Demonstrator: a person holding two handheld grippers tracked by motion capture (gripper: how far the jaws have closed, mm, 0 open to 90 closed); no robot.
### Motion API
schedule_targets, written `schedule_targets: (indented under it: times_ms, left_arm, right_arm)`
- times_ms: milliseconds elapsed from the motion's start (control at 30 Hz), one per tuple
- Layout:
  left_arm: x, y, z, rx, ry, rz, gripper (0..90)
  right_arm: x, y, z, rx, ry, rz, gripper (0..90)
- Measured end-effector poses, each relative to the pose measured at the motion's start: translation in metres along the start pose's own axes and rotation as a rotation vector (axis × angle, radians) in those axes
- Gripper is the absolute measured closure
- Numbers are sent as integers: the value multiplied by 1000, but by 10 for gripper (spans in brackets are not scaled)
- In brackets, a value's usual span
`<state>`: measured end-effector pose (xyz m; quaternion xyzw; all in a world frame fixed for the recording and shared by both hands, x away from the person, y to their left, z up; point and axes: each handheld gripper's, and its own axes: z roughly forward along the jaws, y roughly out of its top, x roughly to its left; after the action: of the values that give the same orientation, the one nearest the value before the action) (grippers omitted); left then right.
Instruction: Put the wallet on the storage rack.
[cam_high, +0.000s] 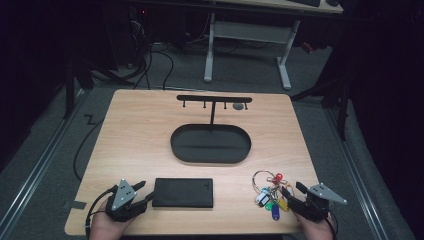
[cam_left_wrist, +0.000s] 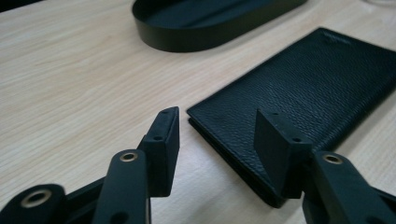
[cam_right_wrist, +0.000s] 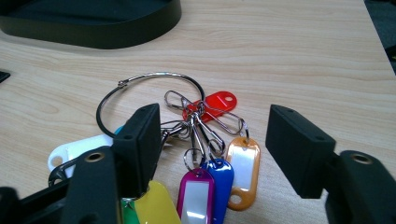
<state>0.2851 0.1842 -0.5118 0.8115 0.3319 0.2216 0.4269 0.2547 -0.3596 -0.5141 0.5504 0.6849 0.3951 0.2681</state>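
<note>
Nearest me, my right gripper (cam_right_wrist: 212, 154) gapes wide over the key-tag bunch (cam_right_wrist: 205, 154), gripping nothing, while my left gripper (cam_left_wrist: 217, 140) spreads empty beside the black wallet (cam_left_wrist: 299, 98).

Oval tray (cam_high: 210, 145) at mid-table (cam_high: 135, 130), hook stand (cam_high: 214, 99) rising from its far side. Wallet (cam_high: 183, 192) flat near the front edge, left of centre, before the tray. Key ring with tags (cam_high: 270, 192) to the right, well apart from the wallet. Left gripper (cam_high: 136, 192) just beside the wallet's left end; right gripper (cam_high: 291, 192) over the tags' right side, jaws spread.
</note>
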Motion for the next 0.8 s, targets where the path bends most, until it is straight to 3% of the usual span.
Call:
schedule_targets:
  times_ms: [200, 333, 400, 567, 800]
  left_arm:
    - [-12, 7, 2, -6, -45, 28, 496]
    - [-24, 11, 6, 5, -112, 29, 497]
    - [-32, 15, 9, 20, -150, 48, 514]
    - [-53, 21, 14, 32, -200, 114, 627]
    - [-86, 32, 33, 64, -292, 140, 781]
  right_arm:
    - [-1, 1, -1, -14, -8, 21, 333]
    - [-1, 1, -1, -26, -22, 8, 360]
    - [0, 1, -2, -25, -26, 11, 366]
    - [0, 1, 0, -13, -23, 7, 378]
    - [0, 1, 2, 5, -21, 4, 381]
